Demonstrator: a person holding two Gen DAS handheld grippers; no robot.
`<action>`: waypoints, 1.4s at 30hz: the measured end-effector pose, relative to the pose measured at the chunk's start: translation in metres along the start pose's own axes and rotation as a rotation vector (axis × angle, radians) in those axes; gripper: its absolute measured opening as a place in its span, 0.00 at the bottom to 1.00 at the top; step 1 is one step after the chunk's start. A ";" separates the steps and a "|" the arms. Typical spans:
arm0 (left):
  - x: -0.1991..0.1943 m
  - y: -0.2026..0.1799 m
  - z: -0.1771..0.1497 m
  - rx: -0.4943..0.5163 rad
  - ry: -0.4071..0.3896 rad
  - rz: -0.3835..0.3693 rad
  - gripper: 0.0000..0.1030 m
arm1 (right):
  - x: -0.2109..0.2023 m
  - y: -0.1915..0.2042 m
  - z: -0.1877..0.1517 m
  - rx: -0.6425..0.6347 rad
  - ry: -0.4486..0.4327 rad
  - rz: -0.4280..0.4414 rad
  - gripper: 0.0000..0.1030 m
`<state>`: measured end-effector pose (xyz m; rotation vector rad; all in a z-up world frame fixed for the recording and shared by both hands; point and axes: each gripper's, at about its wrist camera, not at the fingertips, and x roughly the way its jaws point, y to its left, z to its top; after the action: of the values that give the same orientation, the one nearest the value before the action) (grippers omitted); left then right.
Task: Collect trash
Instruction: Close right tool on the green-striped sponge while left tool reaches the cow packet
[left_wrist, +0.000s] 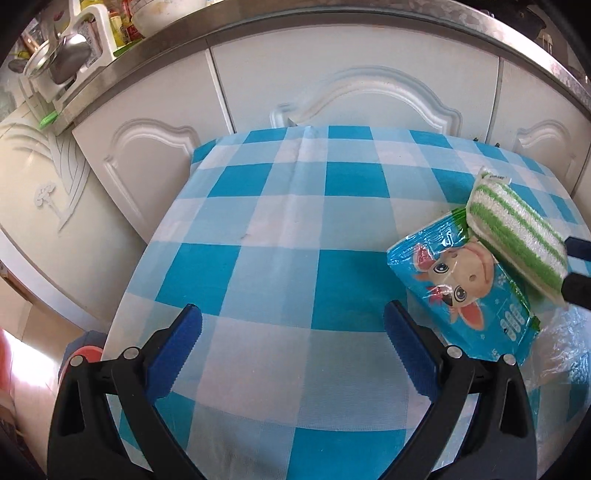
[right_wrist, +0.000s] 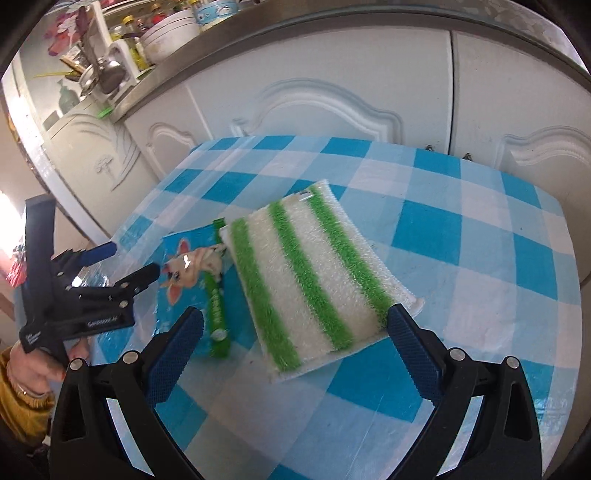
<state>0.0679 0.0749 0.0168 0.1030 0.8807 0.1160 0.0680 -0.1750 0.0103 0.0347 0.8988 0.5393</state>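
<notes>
Green-and-white striped scrubbing cloth: a flat, fuzzy rectangle with three green bands running its length, a white stitched border and a small label at its far edge. It lies on the counter in front of your right gripper, its left edge resting over the wipes packet. In the left wrist view the same cloth sits far right, on top of the packet.

Wipes packet: glossy blue film printed with a cartoon animal face, pink ears, big eyes, green strip along one side. It lies flat on the counter, partly under the cloth, close to your left gripper.

Clear plastic film: crumpled, see-through, lying on the counter at the near right of the left wrist view, just beside the packet.

Counter: covered with a blue, pale blue and white checked cloth under a shiny transparent layer.

Your left gripper: jaws spread wide, blue pads apart, holding nothing, over bare checked cloth. In the right wrist view it appears at the left, tips near the packet, your hand on its handle.

Your right gripper: jaws spread wide, holding nothing; the cloth's near edge lies between its fingers, and whether the right pad touches the cloth's corner cannot be told.

White panelled cabinet doors stand behind the counter.
</notes>
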 end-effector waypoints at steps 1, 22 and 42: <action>-0.004 0.004 -0.001 -0.026 -0.013 -0.025 0.96 | -0.004 0.004 -0.002 -0.016 -0.012 -0.019 0.95; -0.026 -0.047 -0.008 -0.050 -0.027 -0.306 0.96 | 0.038 -0.001 0.009 -0.110 0.020 -0.201 0.94; -0.002 -0.085 0.008 -0.037 0.002 -0.139 0.93 | -0.013 -0.050 -0.022 0.235 -0.117 -0.122 0.81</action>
<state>0.0775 -0.0099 0.0117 0.0068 0.8847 0.0023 0.0669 -0.2282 -0.0064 0.2211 0.8406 0.3131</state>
